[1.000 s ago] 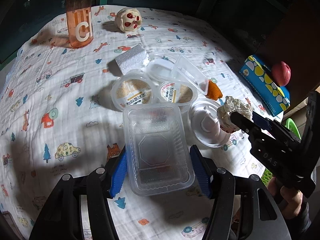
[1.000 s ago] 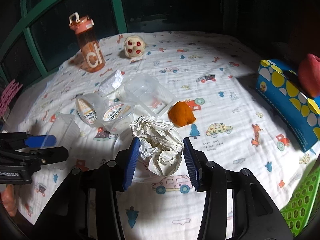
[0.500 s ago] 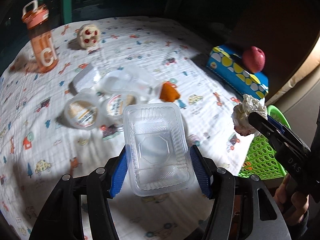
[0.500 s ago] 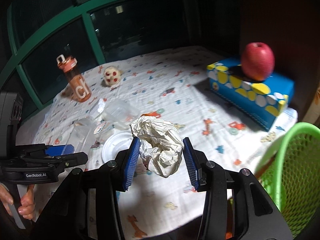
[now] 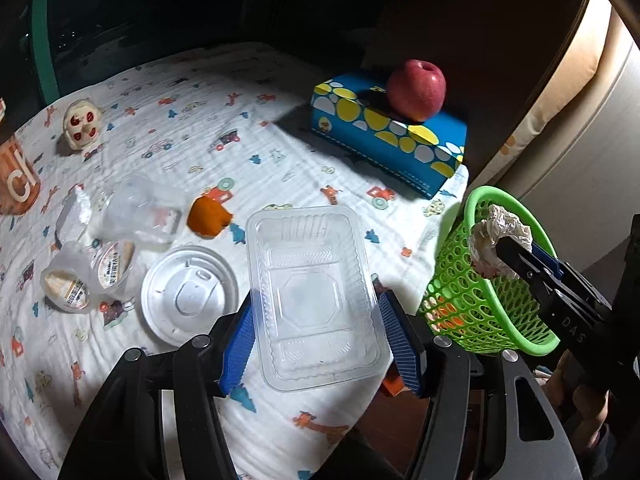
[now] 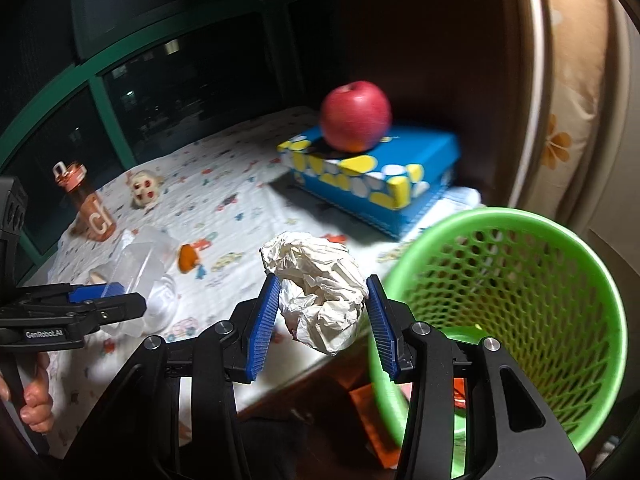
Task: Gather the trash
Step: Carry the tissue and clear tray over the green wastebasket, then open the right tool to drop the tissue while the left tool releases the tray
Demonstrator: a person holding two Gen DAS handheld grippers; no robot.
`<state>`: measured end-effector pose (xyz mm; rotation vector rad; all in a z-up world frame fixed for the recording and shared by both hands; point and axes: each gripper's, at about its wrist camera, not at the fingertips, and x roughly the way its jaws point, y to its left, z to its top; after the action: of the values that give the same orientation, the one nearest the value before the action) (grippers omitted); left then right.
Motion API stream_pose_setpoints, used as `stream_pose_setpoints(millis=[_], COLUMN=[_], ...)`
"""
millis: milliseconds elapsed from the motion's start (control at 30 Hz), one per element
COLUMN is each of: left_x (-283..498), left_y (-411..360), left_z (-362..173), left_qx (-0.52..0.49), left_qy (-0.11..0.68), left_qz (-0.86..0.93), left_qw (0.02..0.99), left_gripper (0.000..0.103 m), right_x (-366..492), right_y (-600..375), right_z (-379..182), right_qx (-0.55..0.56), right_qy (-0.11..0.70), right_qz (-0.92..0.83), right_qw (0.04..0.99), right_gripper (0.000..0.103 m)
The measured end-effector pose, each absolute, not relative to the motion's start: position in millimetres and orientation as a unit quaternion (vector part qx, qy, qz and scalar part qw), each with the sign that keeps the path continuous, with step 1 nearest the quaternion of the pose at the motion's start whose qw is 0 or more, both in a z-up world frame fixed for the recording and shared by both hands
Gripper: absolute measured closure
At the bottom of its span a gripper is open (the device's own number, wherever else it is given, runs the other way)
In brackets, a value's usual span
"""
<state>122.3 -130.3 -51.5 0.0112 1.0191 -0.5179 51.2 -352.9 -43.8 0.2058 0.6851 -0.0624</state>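
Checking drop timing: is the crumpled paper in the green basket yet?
Not yet. The crumpled paper is clamped in the right gripper, beside the green basket rim.

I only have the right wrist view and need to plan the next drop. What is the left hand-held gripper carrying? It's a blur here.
Observer: The left hand-held gripper is shut on a clear rectangular plastic tray, with its pads on the long sides.
Operator: What other trash is near it?
Observer: A white round cup lid lies flat just left of the tray.
Operator: Anything else?
Observer: Two labelled plastic cups lie beside that lid.
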Motion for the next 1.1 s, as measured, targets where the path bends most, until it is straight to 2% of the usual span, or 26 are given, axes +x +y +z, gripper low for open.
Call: stream_pose_setpoints(millis=[500, 733, 1100], left_x=[115.5, 112.1, 106.2], left_y=[-212.7, -246.7, -300.5], left_z=[-34.6, -31.4, -37.5], left_qx=[0.041, 0.058, 0.083], left_qy=[0.469, 0.463, 0.464], left_qz=[-0.305, -0.325, -0.359], left_qw=[0.828, 0.822, 0.806], left_gripper=[0.045, 0.045, 0.044], right_x=[4.6, -13.3, -42.1], right_y=[-455.9, -484.7, -498.8], right_z=[-61.7, -68.0, -59.7], right_qx=[0.135, 0.157, 0.176], right_qy=[0.346, 0.341, 0.32], right_qz=[-0.149, -0.182, -0.205], right_qw=[0.917, 0.909, 0.908], right_gripper=[0.055, 0.033, 0.03])
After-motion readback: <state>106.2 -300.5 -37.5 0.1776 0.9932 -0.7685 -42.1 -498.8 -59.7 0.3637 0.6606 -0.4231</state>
